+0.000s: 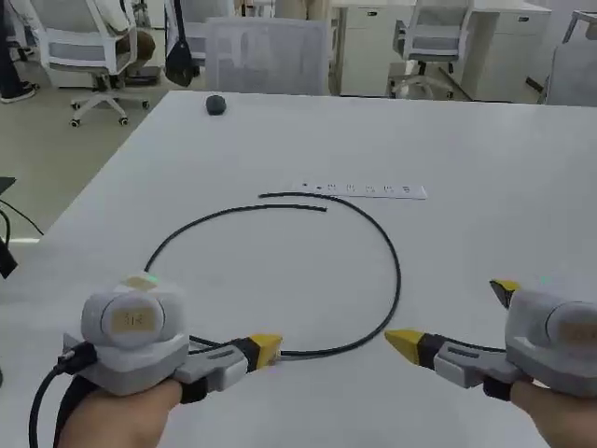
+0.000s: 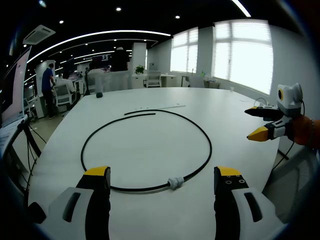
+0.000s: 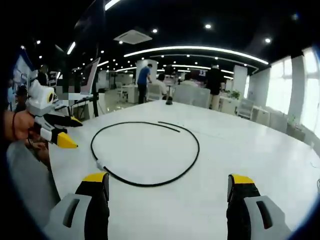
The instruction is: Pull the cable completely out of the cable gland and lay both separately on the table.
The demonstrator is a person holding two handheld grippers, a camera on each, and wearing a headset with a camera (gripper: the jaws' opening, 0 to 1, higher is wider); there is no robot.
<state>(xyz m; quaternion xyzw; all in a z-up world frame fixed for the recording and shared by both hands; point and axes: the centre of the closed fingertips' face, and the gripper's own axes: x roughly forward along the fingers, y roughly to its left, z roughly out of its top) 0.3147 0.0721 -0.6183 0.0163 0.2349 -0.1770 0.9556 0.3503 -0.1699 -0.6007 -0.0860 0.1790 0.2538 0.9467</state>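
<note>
A long black cable (image 1: pixel 396 271) lies in a wide loop on the white table (image 1: pixel 485 168), its two ends overlapping at the far side. A small white cable gland (image 2: pixel 175 182) sits on the near part of the loop, with the cable (image 2: pixel 208 147) threaded through it. In the right gripper view the gland (image 3: pixel 100 164) is at the loop's left. My left gripper (image 1: pixel 254 353) hovers just in front of the loop's near edge, and its own view shows it open (image 2: pixel 162 172) with nothing held. My right gripper (image 1: pixel 453 315) is open and clear of the cable (image 3: pixel 197 145) on the right.
A flat white strip (image 1: pixel 364 189) lies beyond the loop. A small dark round object (image 1: pixel 215 105) rests near the table's far edge. Office chairs (image 1: pixel 84 47) and desks stand behind the table. People stand at the back of the room (image 3: pixel 145 77).
</note>
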